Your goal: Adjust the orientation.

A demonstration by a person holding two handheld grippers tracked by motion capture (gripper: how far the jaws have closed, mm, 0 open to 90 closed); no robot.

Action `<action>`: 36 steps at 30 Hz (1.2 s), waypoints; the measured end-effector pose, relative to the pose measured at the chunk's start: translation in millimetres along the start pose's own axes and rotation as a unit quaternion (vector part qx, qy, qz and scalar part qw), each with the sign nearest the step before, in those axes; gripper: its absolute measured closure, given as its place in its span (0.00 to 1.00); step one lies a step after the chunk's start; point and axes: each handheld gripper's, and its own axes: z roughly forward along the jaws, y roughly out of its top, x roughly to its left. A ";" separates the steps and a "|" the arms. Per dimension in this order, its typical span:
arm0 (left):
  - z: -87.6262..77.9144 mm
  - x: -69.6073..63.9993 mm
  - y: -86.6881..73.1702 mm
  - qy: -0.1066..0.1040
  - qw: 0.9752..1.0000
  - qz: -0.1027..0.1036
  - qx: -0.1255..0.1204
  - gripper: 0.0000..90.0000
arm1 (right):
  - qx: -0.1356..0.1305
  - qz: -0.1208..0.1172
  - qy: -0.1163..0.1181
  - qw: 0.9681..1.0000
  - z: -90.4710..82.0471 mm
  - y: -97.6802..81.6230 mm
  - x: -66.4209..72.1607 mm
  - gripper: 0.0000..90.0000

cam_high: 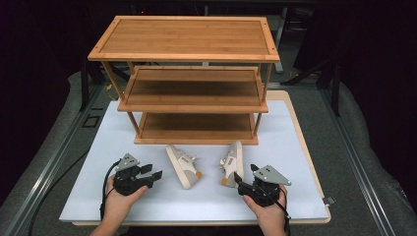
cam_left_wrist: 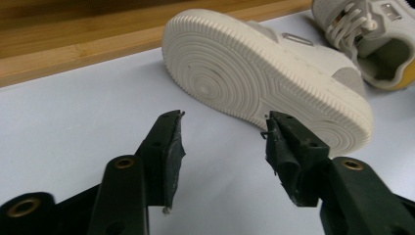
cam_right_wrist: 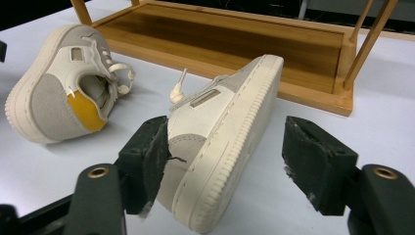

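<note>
Two pale grey-and-cream sneakers lie on their sides on the white table top, in front of a wooden rack. The left sneaker (cam_high: 183, 165) turns its ribbed sole (cam_left_wrist: 264, 83) toward my left gripper (cam_left_wrist: 222, 122), which stands open just short of it with nothing between its jaws. The heel of the right sneaker (cam_high: 232, 163) lies between the jaws of my open right gripper (cam_right_wrist: 225, 125). That gripper's left pad (cam_right_wrist: 149, 152) is against the heel and its right pad stands well clear. The left sneaker (cam_right_wrist: 63, 83) shows a yellow heel lining.
The three-tier wooden rack (cam_high: 196, 88) stands behind the sneakers with bare shelves, its bottom shelf (cam_right_wrist: 235, 44) close behind them. The white table top (cam_high: 147, 201) ends just in front of the person's hands. Dark floor and metal rails run along both sides.
</note>
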 end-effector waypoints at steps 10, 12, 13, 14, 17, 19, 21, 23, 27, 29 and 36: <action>1.5 -6.7 17.2 -0.006 1.000 0.001 -0.012 0.56 | -0.005 0.003 -0.005 1.000 -3.1 -1.7 -0.9 0.46; 1.9 -7.7 19.7 -0.007 1.000 0.001 -0.012 0.56 | -0.004 0.002 -0.004 1.000 -3.3 -2.0 -1.0 0.46; 2.8 -8.7 21.8 -0.008 1.000 0.002 -0.011 0.57 | -0.004 -0.001 -0.003 1.000 -3.5 -2.2 -1.1 0.47; 3.9 -9.9 23.4 -0.008 1.000 0.002 -0.010 0.57 | -0.003 -0.002 -0.005 1.000 -3.6 -2.4 -0.5 0.47; 9.8 -14.0 26.7 -0.005 1.000 0.000 -0.007 0.55 | -0.001 -0.006 -0.008 1.000 -3.5 -3.2 0.5 0.47; 14.3 -17.1 27.8 -0.007 1.000 -0.003 -0.006 0.49 | -0.001 -0.006 -0.010 1.000 -3.6 -3.7 0.7 0.46; 18.2 -20.2 28.3 -0.006 1.000 -0.002 -0.003 0.47 | -0.002 -0.003 -0.011 1.000 -5.0 -4.0 0.2 0.45; 22.3 -22.6 29.2 0.002 1.000 -0.004 0.000 0.44 | -0.003 -0.002 -0.012 1.000 -5.9 -4.3 -0.6 0.45; 28.7 -25.5 30.0 0.008 1.000 -0.019 -0.002 0.32 | -0.004 0.004 -0.016 1.000 -6.8 -4.6 -2.2 0.45; 32.1 -27.7 29.2 0.008 1.000 -0.014 -0.001 0.31 | -0.006 0.005 -0.016 1.000 -6.9 -4.7 -2.1 0.45; 37.0 -28.5 27.6 0.009 1.000 -0.013 0.001 0.30 | -0.003 0.003 -0.012 1.000 -7.4 -4.5 -2.5 0.45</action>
